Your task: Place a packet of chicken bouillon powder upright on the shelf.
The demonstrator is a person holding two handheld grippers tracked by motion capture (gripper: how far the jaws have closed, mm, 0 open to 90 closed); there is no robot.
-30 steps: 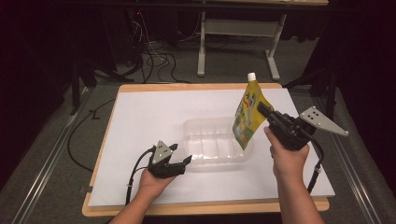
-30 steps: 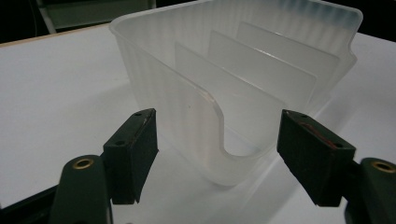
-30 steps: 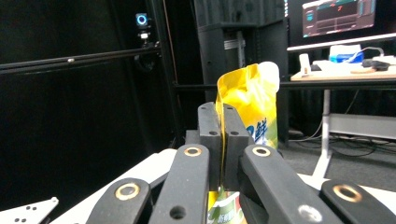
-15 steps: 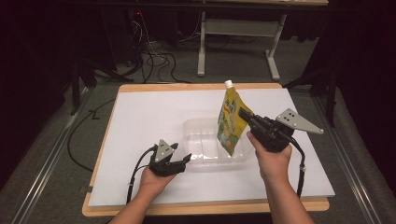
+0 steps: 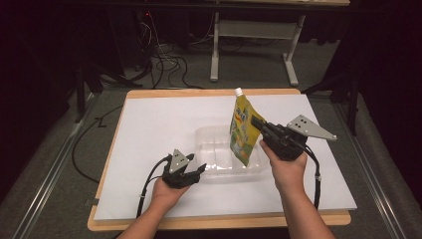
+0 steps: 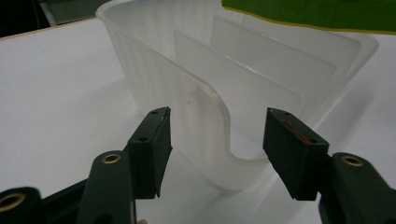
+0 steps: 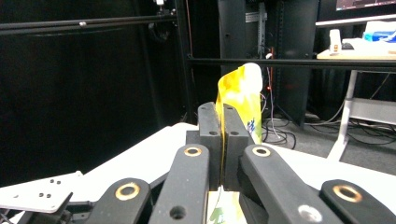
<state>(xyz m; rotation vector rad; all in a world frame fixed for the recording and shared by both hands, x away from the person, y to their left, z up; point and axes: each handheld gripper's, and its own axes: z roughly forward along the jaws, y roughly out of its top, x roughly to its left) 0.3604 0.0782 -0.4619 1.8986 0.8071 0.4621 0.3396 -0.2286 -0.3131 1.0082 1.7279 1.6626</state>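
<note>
The right gripper (image 5: 258, 123) is clamped on a yellow-green pouch (image 5: 243, 130) and holds it upright with a slight tilt, its white cap (image 5: 239, 92) uppermost, so that the lower end hangs over the right part of a clear plastic tray (image 5: 211, 137). In the right gripper view the jaws of the right gripper (image 7: 223, 122) stand pressed together with the thin edge of the pouch (image 7: 238, 95) pinched flat between them, the cap (image 7: 252, 72) rising above the jaw tips. The tray rests near the middle of a white sheet (image 5: 149, 129) that covers a wooden board (image 5: 209, 92). The left gripper (image 5: 200, 171) lies low on the sheet at the tray's near left corner. In the left gripper view its jaws (image 6: 217, 140) stand about half open, one on each side of the rounded corner wall of the tray (image 6: 210, 116); they have just been closing, and a gap remains between each pad and the wall, so nothing is gripped. Inside the tray, upright dividers (image 6: 243, 74) part it into compartments, and the green bottom edge of the pouch (image 6: 317, 11) hangs above the far end. Cables (image 5: 164, 69) lie on the floor beyond the board.
</note>
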